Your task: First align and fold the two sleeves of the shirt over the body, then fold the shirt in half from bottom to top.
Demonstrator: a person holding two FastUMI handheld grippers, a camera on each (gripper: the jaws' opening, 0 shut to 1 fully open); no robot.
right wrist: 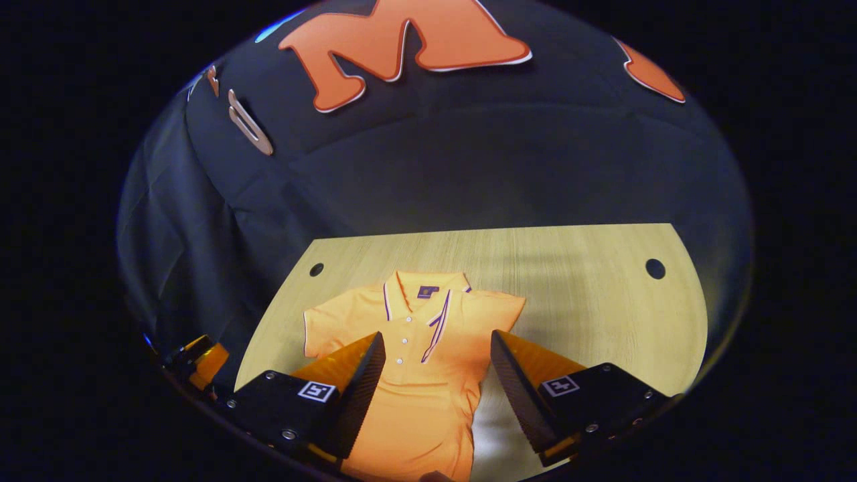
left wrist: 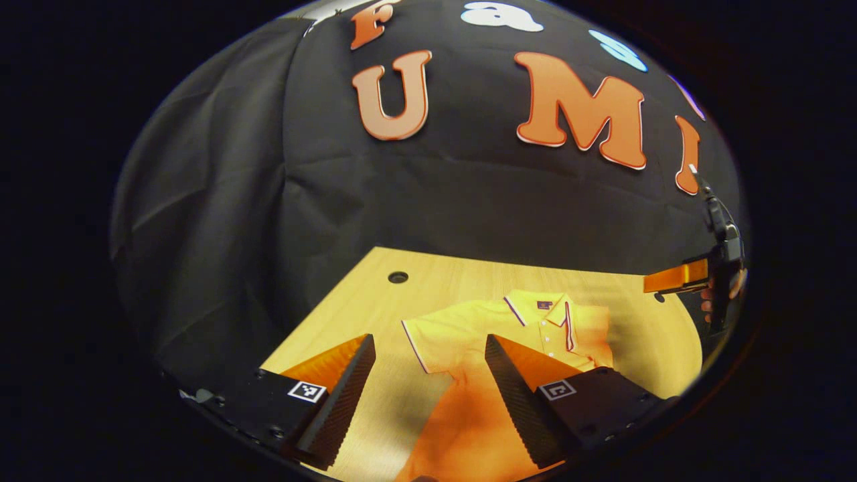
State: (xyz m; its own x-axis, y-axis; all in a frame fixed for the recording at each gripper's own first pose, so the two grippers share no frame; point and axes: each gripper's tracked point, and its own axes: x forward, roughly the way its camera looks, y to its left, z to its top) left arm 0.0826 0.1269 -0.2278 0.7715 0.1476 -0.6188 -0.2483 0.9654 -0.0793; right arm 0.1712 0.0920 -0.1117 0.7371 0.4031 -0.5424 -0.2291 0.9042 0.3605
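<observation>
An orange short-sleeved polo shirt [right wrist: 415, 355] lies flat on the pale wooden desk [right wrist: 589, 301]. The left hand-held gripper [left wrist: 428, 388] and right hand-held gripper [right wrist: 435, 385] hover spread, gripping nothing. The left gripper view catches a hand [left wrist: 720, 294] at the desk's right edge.

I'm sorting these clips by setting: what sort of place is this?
Probably a recording booth, not a home: black cloth wall behind a bare wooden table with round holes, an orange polo shirt laid flat on it, and both grippers open above.
</observation>
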